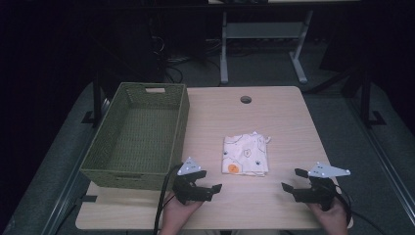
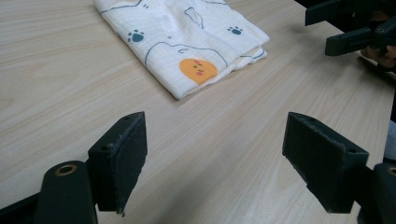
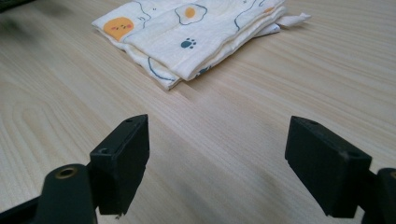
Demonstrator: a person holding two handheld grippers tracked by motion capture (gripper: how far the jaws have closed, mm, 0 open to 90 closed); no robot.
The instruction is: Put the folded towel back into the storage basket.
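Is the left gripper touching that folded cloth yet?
Apart. In the left gripper view, bare table lies between the open left gripper and the folded cloth; nothing sits between its jaws.

Tabletop [image 1: 284, 122]: light wood grain, rounded corners, centre of frame in the high view, one round cable hole [image 1: 245, 99] near its far edge, upper centre. Two items directly on it. Green woven basket [image 1: 100, 156] takes up the left part, long side running front to back, cut-out handle in its far wall. Folded cloth [image 1: 246, 154], white with paw prints and an orange spot, lies flat just right of centre, well apart from the basket.
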